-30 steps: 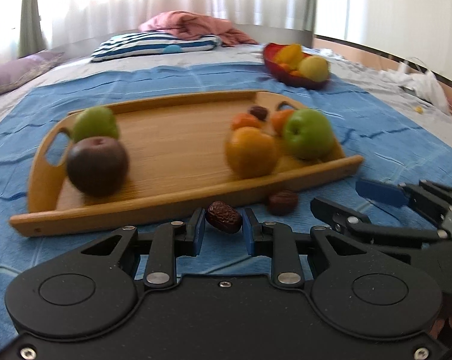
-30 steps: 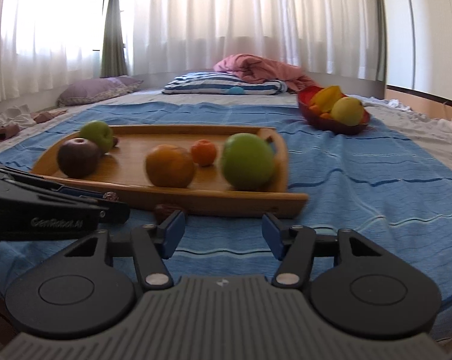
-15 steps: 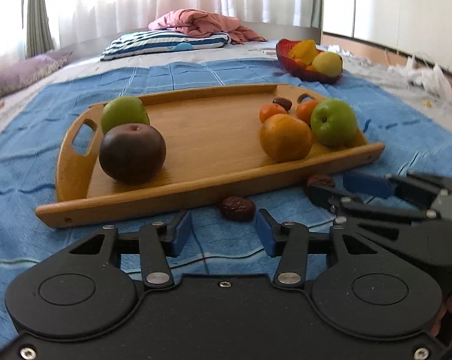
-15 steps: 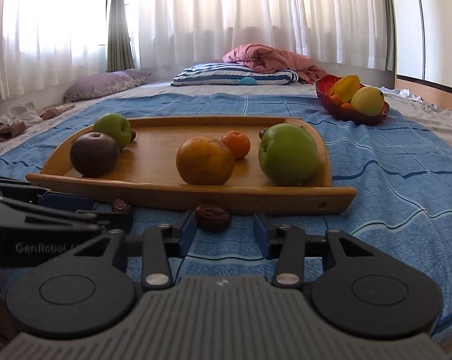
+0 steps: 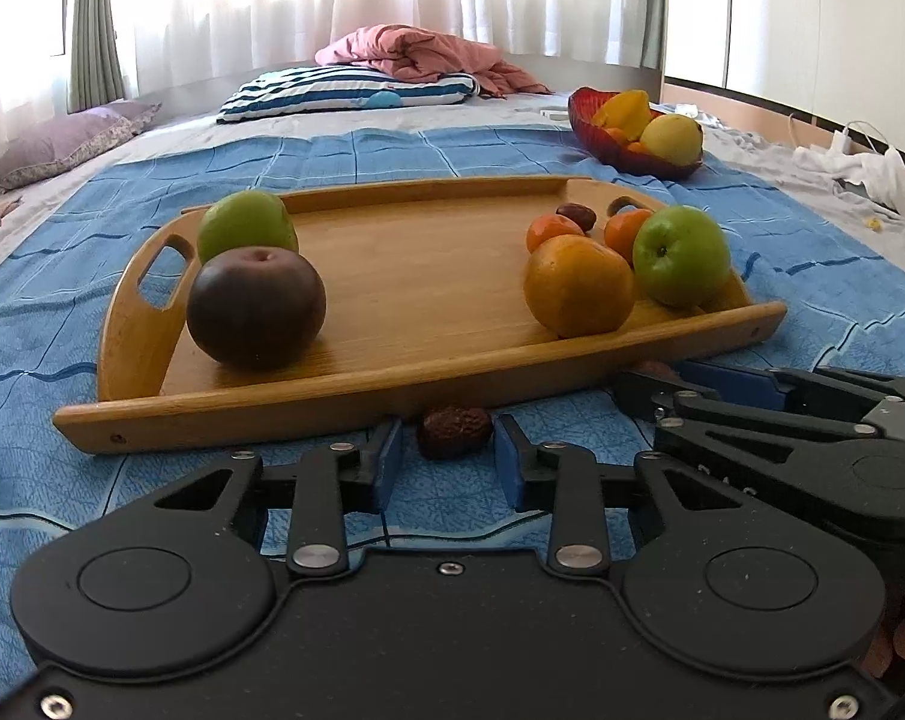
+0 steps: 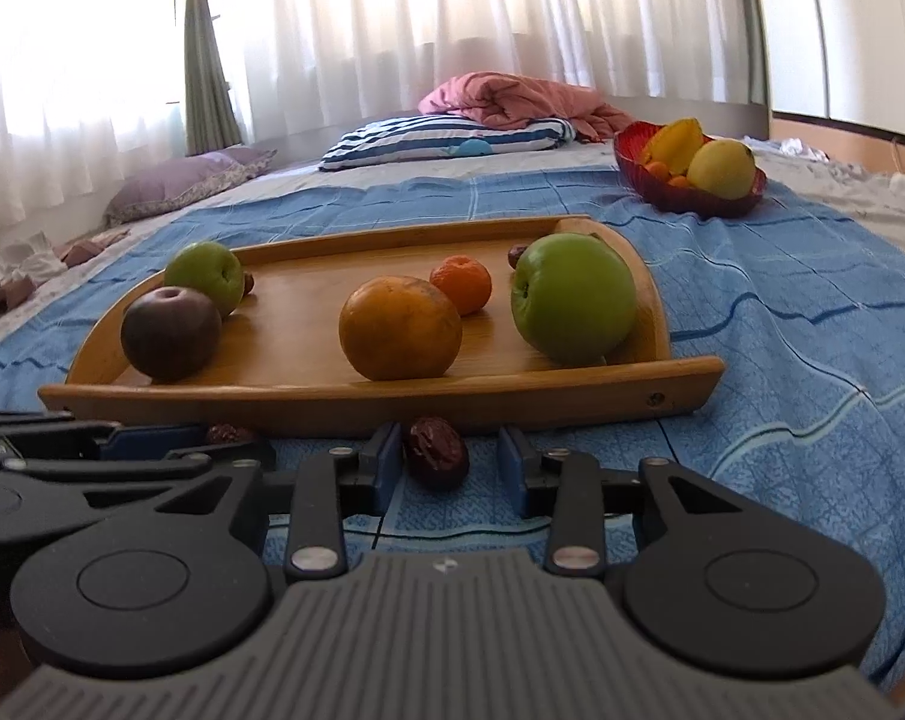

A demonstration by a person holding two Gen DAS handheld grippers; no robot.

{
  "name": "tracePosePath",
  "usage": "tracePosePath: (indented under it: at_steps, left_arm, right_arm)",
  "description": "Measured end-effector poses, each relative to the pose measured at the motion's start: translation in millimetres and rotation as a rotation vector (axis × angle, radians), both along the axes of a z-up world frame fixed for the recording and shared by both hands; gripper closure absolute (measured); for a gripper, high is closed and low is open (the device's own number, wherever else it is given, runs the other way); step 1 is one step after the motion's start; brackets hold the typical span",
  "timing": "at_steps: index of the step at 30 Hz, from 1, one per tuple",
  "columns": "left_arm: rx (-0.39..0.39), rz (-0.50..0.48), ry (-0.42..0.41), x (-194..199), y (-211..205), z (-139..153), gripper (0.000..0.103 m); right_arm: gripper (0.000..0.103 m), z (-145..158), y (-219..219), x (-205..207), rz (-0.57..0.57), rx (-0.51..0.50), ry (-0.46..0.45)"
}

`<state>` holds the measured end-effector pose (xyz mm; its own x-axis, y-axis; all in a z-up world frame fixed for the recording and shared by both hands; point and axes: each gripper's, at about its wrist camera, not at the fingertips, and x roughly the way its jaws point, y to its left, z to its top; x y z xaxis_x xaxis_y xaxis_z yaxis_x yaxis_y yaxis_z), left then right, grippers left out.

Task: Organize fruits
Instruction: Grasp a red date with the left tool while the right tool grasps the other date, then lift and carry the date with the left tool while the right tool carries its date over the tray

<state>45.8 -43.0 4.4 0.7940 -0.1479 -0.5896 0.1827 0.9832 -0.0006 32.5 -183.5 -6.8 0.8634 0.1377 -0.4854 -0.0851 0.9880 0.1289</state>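
Your right gripper (image 5: 662, 381) hides most of 1 date (image 6: 437, 450) in left view; only sliver shows. Tray (image 5: 392, 402) just beyond both. Your left gripper (image 5: 447, 450): other date (image 5: 454, 431) between pads, gaps either side, jaws just narrowed. Right: pad touches date on left, gap on right, jaws just narrowed. Both angled down toward blanket (image 6: 782, 330).

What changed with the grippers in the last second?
The left hand-held gripper released its date, then has just been closing around it again. The right hand-held gripper moved up to a second date, jaws closing around it. Fruit on the tray stayed put.
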Motion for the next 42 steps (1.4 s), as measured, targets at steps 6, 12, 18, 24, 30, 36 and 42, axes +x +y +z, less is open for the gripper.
tracePosePath:
  at_steps: [6,12,18,24,30,36,42]
  left_arm:
    - [-0.022,-0.001,0.013,1.1,2.8,1.2,0.071]
    - [-0.032,0.004,0.019,0.7,4.9,2.8,0.071]
    - [-0.046,0.009,0.026,0.5,7.2,3.9,0.072]
    - [-0.047,0.011,0.029,1.1,7.0,3.5,0.07]
    - [-0.045,0.02,0.028,2.8,6.0,2.2,0.071]
    - [-0.051,0.026,0.025,2.8,5.6,0.4,0.071]
    - [-0.053,0.027,0.021,2.5,5.7,0.0,0.072]
  right_arm:
    - [0.049,1.2,-1.3,-13.1,0.001,-0.07,0.0]
    - [0.049,5.0,-10.3,-16.5,-0.054,-0.182,0.0]
    - [0.049,9.3,-20.9,-17.6,-0.038,-0.043,0.033]
    - [0.048,6.7,-7.3,-11.0,-0.017,0.013,0.035]
    - [0.047,2.1,2.3,-1.4,-0.05,-0.002,0.022]
    - [0.047,-0.7,5.6,1.5,-0.063,-0.026,0.007]
    - [0.048,-3.6,7.2,3.3,-0.062,-0.043,-0.008]
